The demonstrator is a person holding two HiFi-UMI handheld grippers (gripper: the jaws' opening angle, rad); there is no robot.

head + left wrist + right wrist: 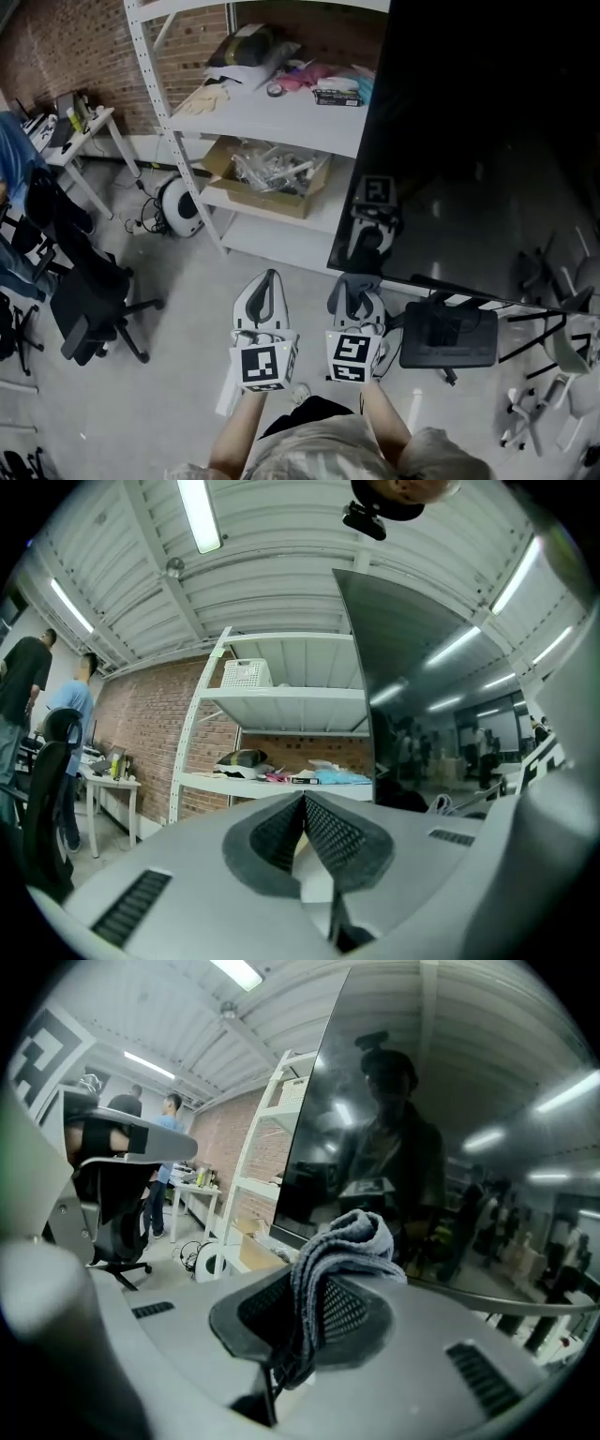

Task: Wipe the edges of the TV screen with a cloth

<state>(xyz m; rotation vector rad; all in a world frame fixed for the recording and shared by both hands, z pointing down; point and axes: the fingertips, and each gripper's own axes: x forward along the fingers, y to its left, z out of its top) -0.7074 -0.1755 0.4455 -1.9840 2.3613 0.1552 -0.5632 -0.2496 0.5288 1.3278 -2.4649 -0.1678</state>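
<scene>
A large dark TV screen [487, 131] fills the upper right of the head view; its lower left corner [331, 269] is just ahead of my right gripper [356, 284]. That gripper is shut on a grey cloth [342, 1246], which bulges out above the pads, a short way from the glossy TV screen [450, 1110] and its bottom edge [487, 1296]. My left gripper [270, 278] is held beside it to the left, off the screen. Its jaws are shut, pads [323, 832] pressed together with nothing between them.
A white metal shelf unit [272, 117] with clutter and a cardboard box [272, 173] stands left of the TV. A black office chair [80, 281] and a desk [80, 131] are at the left; people stand there [28, 696]. The TV stand base [448, 335] sits on the floor at right.
</scene>
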